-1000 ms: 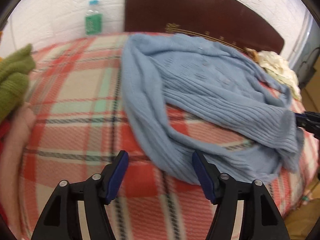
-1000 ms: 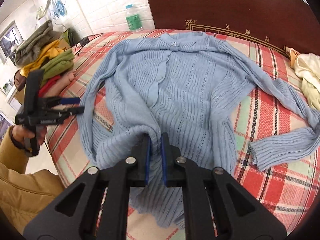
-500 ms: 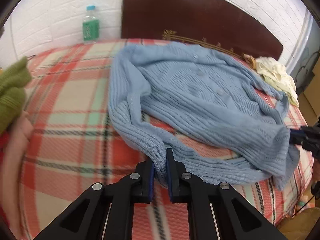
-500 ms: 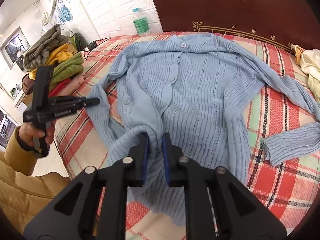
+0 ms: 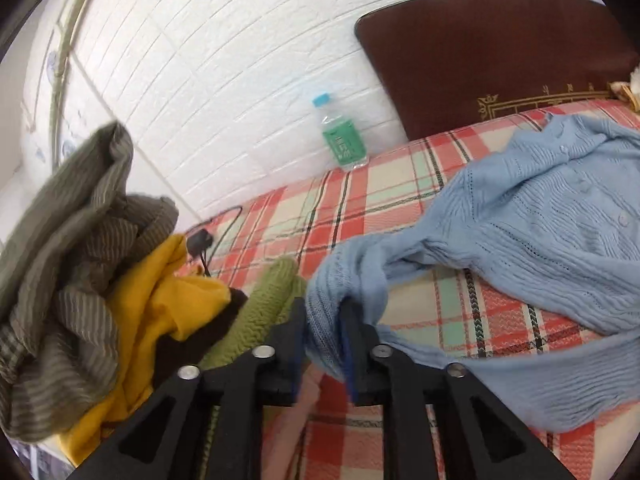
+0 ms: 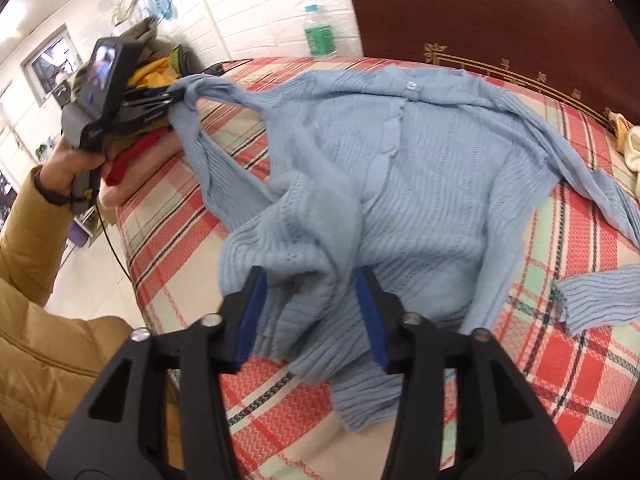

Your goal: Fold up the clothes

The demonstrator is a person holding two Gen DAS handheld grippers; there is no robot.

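A light blue knit cardigan (image 6: 420, 184) lies face up on the plaid bedspread (image 6: 560, 380). My left gripper (image 5: 322, 320) has one sleeve (image 5: 360, 264) bunched between its jaws, which are opening. In the right wrist view the left gripper (image 6: 176, 98) holds that sleeve raised off the bed at the left edge. My right gripper (image 6: 310, 312) stands over the cardigan's near hem with its jaws opening wide. A loose fold of the hem (image 6: 304, 240) lies between the blue pads (image 6: 250, 316), which do not press it.
A heap of olive, yellow and green clothes (image 5: 100, 280) sits left of the bed. A green-labelled water bottle (image 5: 344, 136) stands against the white wall beside the dark headboard (image 5: 500, 60). A cream garment (image 6: 630, 140) lies far right. A black cable (image 5: 200, 240) rests on the bedspread.
The left gripper closed on the sleeve, then lifted it up and left towards the clothes heap. The right gripper, shut on the hem before, has spread its jaws and let the fold go.
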